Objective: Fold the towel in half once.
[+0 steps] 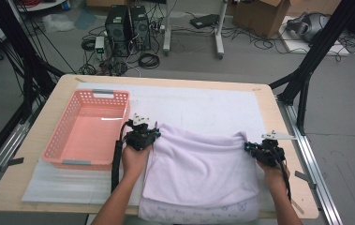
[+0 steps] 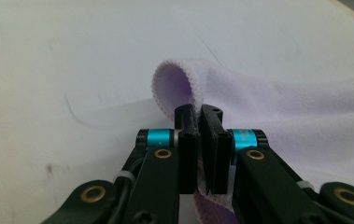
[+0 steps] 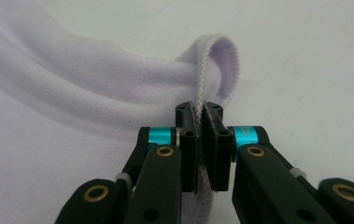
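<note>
A pale lilac towel (image 1: 198,166) lies spread on the white mat, its near edge hanging over the table's front. My left gripper (image 1: 143,133) is shut on the towel's far left corner. In the left gripper view that corner (image 2: 179,79) curls up in a loop above the closed left gripper (image 2: 200,114). My right gripper (image 1: 258,149) is shut on the far right corner. In the right gripper view the hemmed edge (image 3: 221,60) folds over the closed right gripper (image 3: 201,112). Both corners sit slightly lifted off the mat.
A pink plastic basket (image 1: 72,131) stands empty at the left of the table, close to my left gripper. The white mat (image 1: 203,103) covers the tabletop beyond the towel. Computer towers, cables and a cardboard box sit on the floor behind the table.
</note>
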Demonstrator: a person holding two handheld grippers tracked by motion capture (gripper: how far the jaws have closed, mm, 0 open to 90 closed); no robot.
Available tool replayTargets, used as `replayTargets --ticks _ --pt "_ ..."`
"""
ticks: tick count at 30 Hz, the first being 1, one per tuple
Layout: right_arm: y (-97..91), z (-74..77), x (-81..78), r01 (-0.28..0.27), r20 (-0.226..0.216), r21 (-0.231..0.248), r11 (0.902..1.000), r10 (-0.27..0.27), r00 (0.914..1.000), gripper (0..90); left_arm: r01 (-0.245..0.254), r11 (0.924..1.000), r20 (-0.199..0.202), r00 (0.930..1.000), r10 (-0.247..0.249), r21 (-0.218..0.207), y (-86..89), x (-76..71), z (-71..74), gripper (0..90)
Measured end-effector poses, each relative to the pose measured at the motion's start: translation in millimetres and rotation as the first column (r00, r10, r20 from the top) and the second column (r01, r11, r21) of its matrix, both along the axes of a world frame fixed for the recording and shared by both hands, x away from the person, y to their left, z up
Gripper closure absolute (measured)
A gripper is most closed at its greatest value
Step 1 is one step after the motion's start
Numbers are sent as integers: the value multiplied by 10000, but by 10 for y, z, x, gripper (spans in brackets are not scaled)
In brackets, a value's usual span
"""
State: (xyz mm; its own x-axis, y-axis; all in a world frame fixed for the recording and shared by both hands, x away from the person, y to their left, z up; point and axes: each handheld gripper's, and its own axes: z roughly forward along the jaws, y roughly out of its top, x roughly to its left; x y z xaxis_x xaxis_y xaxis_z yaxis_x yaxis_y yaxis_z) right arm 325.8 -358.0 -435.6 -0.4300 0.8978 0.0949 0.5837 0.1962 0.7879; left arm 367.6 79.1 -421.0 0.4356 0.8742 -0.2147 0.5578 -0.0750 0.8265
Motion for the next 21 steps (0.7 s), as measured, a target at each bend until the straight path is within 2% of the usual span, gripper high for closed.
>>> replayTargets --ticks 2,4,8,10,12,17,18,19,20,21 --pt "-39 50 97 154 126 275 9995 -158 9998 861 -117 9999 45 9999 118 -121 -10 99 60 852" --pt "-57 100 204 283 303 254 9993 -291 9991 861 -230 9993 137 9996 234 -295 -22 208 103 852" --pt "-86 199 418 536 608 563 9970 -570 9965 860 -348 9989 593 9976 366 -309 -56 407 150 851" --pt "-95 232 515 669 789 656 9956 -721 9943 860 -315 9987 540 9980 337 -408 -47 508 167 851" --pt "-100 246 616 823 734 811 9933 -883 9934 859 -241 9971 630 9976 287 -726 -20 572 172 850" --pt "-60 223 875 848 640 649 9943 -889 9940 859 -364 9968 536 9978 403 -715 26 732 145 849" --pt "-45 224 920 832 731 590 9948 -875 9935 859 -468 9956 663 9964 522 -806 36 761 137 849" --pt "-35 227 974 847 651 574 9947 -884 9940 859 -563 9934 649 9959 629 -999 50 792 130 850" --pt "-25 234 1018 861 658 573 9946 -898 9938 858 -596 9922 453 9969 649 -1099 68 828 131 849" --pt "-23 244 1053 870 711 655 9941 -916 9933 858 -598 9928 423 9970 645 -1038 80 856 139 849"
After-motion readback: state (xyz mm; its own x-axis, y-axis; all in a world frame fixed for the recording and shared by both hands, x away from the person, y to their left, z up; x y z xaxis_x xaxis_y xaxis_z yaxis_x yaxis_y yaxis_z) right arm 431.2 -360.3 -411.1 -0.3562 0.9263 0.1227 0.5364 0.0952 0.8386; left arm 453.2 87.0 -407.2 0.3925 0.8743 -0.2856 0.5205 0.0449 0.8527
